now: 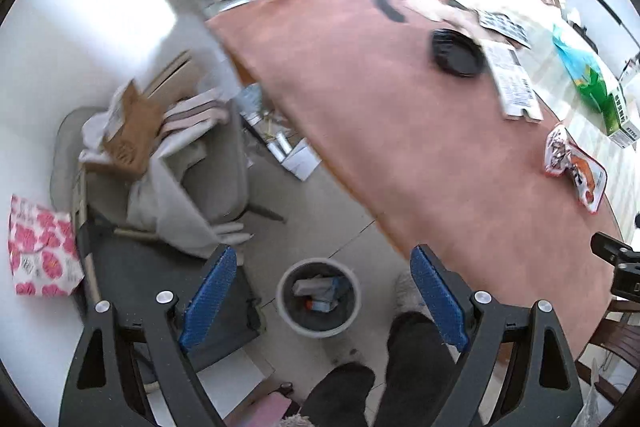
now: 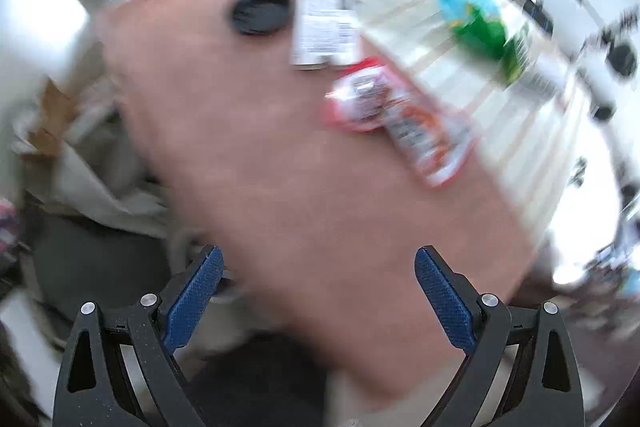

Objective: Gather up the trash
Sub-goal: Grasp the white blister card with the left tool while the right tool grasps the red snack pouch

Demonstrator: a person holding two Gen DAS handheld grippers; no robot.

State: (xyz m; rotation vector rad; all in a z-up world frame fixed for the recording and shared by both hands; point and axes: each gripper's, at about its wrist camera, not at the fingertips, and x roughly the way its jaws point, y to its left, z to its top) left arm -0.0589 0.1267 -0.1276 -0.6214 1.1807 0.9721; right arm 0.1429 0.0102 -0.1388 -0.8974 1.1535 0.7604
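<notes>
Both hands up high, left gripper [image 1: 324, 303] and right gripper [image 2: 318, 301] wide and empty. Red snack wrapper [image 1: 576, 167] lies flat on the tabletop [image 1: 380, 115], beyond the bin [image 1: 318, 297]: likely light, crinkly, slippery, so pinch its puffed edge.

Red snack wrapper [image 1: 574, 169] flat on table, bin [image 1: 318, 297] w/ trash on floor

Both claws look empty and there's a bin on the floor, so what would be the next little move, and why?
Probably lower the right gripper toward the red snack wrapper on the table. Both grippers are open and empty, the bin already holds some trash, and that wrapper lies nearest, clear of the other litter.
</notes>
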